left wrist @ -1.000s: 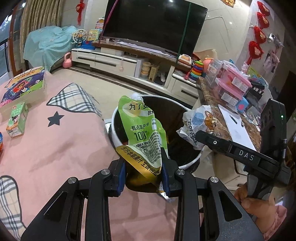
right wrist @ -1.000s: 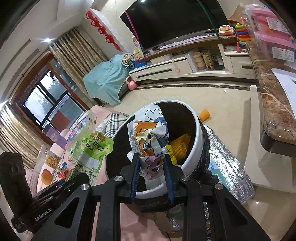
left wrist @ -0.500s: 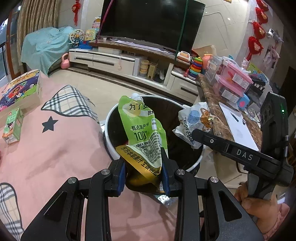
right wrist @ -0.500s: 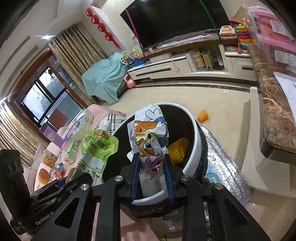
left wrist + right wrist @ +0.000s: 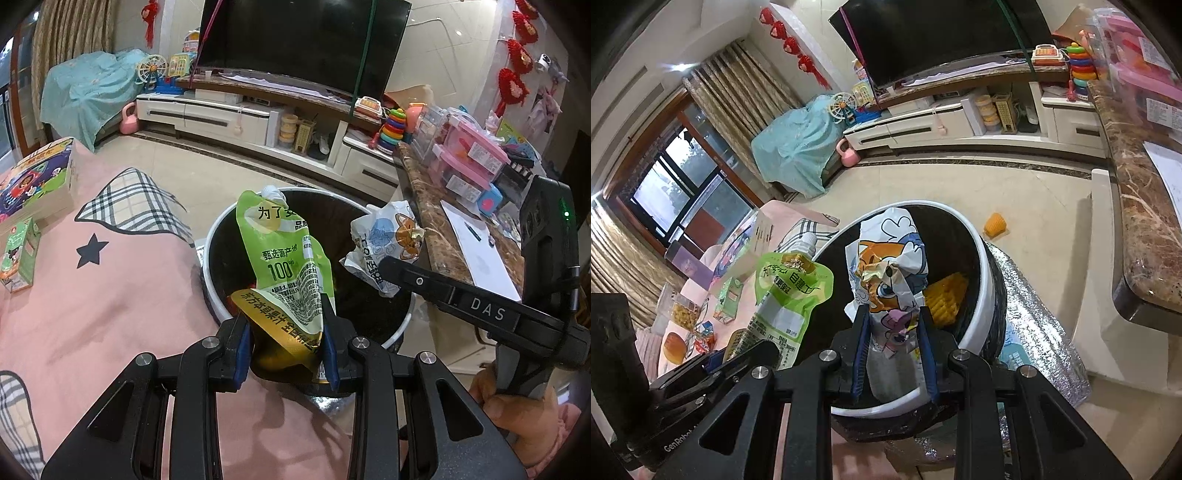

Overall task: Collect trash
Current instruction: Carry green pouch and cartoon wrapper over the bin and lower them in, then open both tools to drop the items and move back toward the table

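White-rimmed and black inside, a round trash bin (image 5: 218, 295) stands on the floor beside a table covered in pink cloth (image 5: 110, 295). Inside the bin we see a yellow ridged piece of trash (image 5: 945, 299) lying against the far wall; a crinkled silver foil sheet (image 5: 1038, 317) lies on the floor against the bin's outer side.

We hold two grippers above the bin's opening. Our left gripper (image 5: 288, 347) is clamped on the gold lower end of a green drink pouch (image 5: 284, 258), which stands upright between the blue pads (image 5: 242, 349), its white spout at the top, over the near-left part of the bin's mouth. Our right gripper (image 5: 894, 347) is clamped on a crumpled white cartoon-printed wrapper (image 5: 890, 273), which rises between its fingers over the near rim of the bin. In the left wrist view the wrapper hangs over the bin's right rim, just beside the pouch but apart from it.

On the pink cloth to the left lie a small green carton (image 5: 18, 254) and a colourful boxed game (image 5: 37, 177). A small orange object (image 5: 995, 224) sits on the tiled floor beyond the bin.
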The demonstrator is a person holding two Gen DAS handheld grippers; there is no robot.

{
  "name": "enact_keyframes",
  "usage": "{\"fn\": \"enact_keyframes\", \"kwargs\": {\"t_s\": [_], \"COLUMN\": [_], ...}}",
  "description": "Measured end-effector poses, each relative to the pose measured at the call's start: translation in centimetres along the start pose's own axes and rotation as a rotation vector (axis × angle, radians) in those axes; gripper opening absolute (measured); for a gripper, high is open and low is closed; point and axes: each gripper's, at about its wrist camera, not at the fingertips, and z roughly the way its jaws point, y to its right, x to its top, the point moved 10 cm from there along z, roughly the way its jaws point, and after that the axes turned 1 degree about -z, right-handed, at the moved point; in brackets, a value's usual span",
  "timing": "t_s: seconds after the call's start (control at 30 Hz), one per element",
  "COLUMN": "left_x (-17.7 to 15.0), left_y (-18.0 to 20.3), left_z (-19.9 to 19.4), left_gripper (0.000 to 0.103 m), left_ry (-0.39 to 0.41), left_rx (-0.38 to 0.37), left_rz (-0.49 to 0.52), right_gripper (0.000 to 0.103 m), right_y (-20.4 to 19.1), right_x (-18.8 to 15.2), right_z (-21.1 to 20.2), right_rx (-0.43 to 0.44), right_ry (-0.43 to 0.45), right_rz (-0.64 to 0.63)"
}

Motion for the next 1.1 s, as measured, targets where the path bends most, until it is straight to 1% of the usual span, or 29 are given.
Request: {"fn": "enact_keyframes", "kwargs": {"t_s": [0.53, 0.73, 0.83, 0.87, 0.9, 0.97, 1.1], "left_x": [0.3, 0.2, 0.2, 0.2, 0.2, 0.1, -0.5], "left_y": [0.3, 0.6, 0.7, 0.7, 0.6, 0.3, -0.9], "left_z": [0.5, 0.6, 0.4, 0.2, -0.1, -0.6, -1.4], "left_gripper": [0.03, 0.031, 0.044, 0.051, 0.055, 0.057, 0.061], "left_ry": [-0.01, -0.024, -0.02, -0.013, -0.004, 0.009, 0.018], "left_rx": [0.005, -0.006, -0.002, 0.006, 0.011, 0.023, 0.033], "left_rz": [0.011, 0.013, 0.018, 0.021, 0.024, 0.027, 0.004], "right_gripper": [0.026, 0.03, 0.033, 0.036, 0.045, 0.054, 0.054], "right_y": [0.1, 0.3, 0.5, 0.6, 0.6, 0.7, 0.4], "right_x": [0.3, 0.3, 0.3, 0.4, 0.4, 0.6, 0.5], "right_z": [0.3, 0.5, 0.3, 0.2, 0.2, -0.2, -0.5], "right_rx": [-0.009, -0.008, -0.012, -0.014, -0.012, -0.008, 0.006], "right_ry": [-0.011, -0.028, -0.022, -0.019, -0.017, -0.004, 0.003], "right_rz": [-0.003, 0.006, 0.009, 0.014, 0.018, 0.025, 0.035]}}
